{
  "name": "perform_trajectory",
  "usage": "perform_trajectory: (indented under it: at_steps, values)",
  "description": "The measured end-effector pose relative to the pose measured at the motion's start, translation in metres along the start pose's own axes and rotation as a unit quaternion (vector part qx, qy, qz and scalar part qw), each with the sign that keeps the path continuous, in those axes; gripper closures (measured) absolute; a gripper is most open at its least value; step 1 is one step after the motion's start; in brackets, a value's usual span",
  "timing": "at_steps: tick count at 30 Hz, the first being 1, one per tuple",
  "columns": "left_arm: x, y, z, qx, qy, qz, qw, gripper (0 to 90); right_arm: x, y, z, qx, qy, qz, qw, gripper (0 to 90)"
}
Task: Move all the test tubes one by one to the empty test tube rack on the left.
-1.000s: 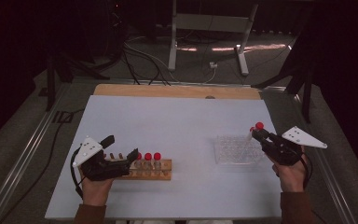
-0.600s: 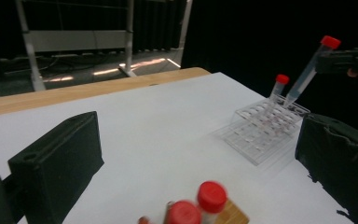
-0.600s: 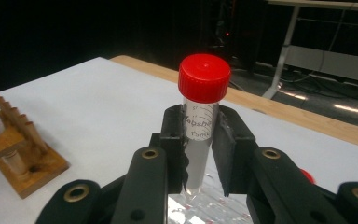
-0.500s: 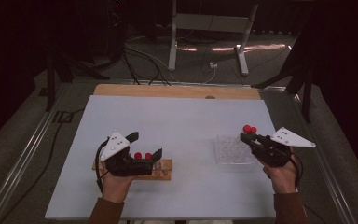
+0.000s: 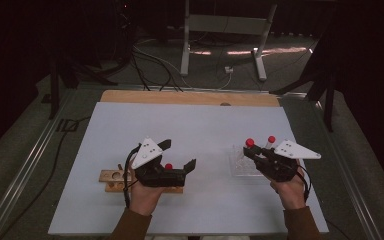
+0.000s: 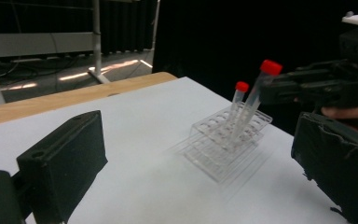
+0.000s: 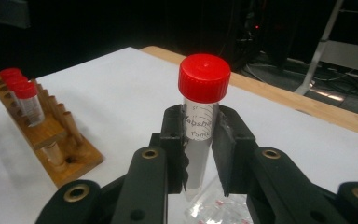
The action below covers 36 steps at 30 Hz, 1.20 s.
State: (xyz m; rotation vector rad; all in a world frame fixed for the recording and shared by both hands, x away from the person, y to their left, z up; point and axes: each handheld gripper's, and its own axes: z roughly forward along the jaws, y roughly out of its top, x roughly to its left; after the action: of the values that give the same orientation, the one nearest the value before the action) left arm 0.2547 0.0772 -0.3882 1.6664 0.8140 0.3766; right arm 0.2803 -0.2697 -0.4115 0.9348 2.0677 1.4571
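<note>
Over the clear rack (image 5: 242,162) at bench (image 5: 190,125) right, right claw (image 7: 200,154) clamps a red-capped tube (image 7: 200,116), tilted, bottom at the rack; second tube (image 5: 270,141) stands there. Left claw (image 5: 177,156) gapes wide, empty, above wooden rack (image 5: 111,179).

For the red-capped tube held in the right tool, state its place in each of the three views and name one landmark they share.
High view: the held tube is right of centre, over the clear rack.
Left gripper view: upper right, the tilted tube in the right tool.
Right gripper view: centre, upright between the jaws.
Shared landmark: the clear rack beneath the tube.
</note>
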Motion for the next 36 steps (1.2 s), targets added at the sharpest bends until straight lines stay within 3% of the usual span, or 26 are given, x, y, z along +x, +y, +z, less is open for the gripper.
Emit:
perform_trajectory:
  at_steps: [13,16,22,24,27,32,36]
  values:
    - [-0.024,0.01,0.034,0.023,-0.027,0.007,0.9993,5.7,0.021,0.0,0.013,0.012,0.027,-0.019,0.9994,74.5]
    - [-0.027,0.011,0.042,0.025,-0.034,-0.002,0.9991,6.1,0.025,0.001,0.014,0.013,0.034,-0.023,0.9991,74.4]
    - [-0.037,0.012,0.063,0.035,-0.031,-0.001,0.9989,9.1,0.032,0.001,0.019,0.018,0.047,-0.028,0.9983,74.4]
    - [-0.041,0.013,0.068,0.037,-0.018,0.001,0.9992,15.4,0.034,0.001,0.02,0.02,0.054,-0.029,0.9979,74.4]
    - [-0.045,0.014,0.075,0.038,-0.019,0.003,0.9991,23.5,0.038,0.001,0.022,0.022,0.064,-0.031,0.9972,74.3]
    - [-0.049,0.011,0.083,0.045,-0.03,0.011,0.9984,48.1,0.039,0.001,0.024,0.024,0.071,-0.033,0.9967,74.3]
    - [-0.048,0.011,0.084,0.05,-0.044,0.006,0.9978,60.1,0.04,0.001,0.024,0.023,0.075,-0.035,0.9963,74.4]
